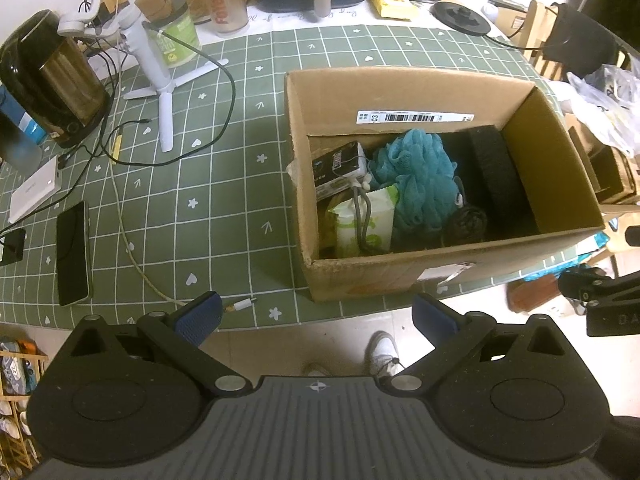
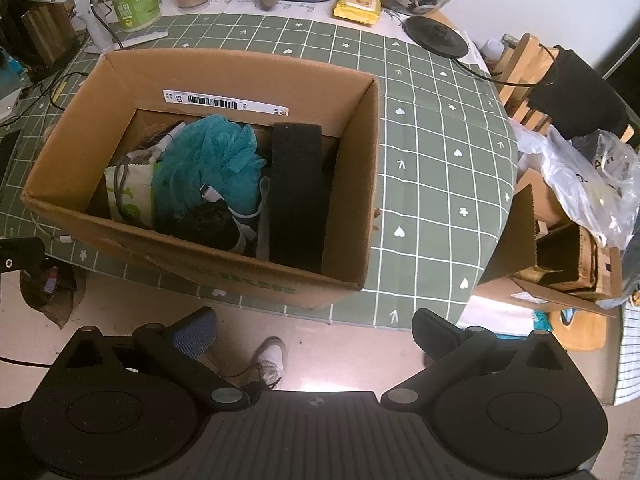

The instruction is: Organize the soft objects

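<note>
— Where are the soft things?
— In the cardboard box [image 1: 452, 276] at the table's near edge: teal bath pouf [image 1: 420, 176], black sponge [image 2: 296, 196], wipes pack [image 1: 364, 220].
— Grippers?
— Left gripper [image 1: 316, 316] and right gripper [image 2: 314, 328] gape wide, empty, off the tablecloth [image 1: 224, 184] edge — bare cloth either side.

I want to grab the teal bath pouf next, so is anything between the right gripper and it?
Only the cardboard box's near wall. The teal pouf lies inside, uncovered from above, beside the black foam block. The right gripper hangs open off the table edge.
</note>
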### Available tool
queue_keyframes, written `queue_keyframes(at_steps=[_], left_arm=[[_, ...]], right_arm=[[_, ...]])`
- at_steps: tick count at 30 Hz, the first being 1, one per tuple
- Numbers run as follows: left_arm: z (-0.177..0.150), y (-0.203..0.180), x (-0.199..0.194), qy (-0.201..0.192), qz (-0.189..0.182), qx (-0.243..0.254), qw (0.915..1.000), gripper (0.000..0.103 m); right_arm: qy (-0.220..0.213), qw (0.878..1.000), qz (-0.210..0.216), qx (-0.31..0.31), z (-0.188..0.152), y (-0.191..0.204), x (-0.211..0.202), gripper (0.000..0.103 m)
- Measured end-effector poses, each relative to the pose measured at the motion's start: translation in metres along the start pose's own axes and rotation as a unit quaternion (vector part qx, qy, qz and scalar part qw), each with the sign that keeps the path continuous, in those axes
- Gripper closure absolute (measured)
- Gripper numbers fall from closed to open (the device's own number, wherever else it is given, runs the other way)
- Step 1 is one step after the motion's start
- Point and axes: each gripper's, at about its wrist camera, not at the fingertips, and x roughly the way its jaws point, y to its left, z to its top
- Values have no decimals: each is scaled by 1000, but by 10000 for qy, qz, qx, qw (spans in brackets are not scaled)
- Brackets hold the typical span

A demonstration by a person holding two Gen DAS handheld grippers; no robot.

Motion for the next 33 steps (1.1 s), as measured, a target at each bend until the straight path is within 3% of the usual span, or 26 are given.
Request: queue_keyframes(at_steps=[33], left_arm=[[2, -2, 0, 3, 116, 27, 9999, 0]], right_arm=[[19, 9999, 10, -139, 3, 5, 1, 0]])
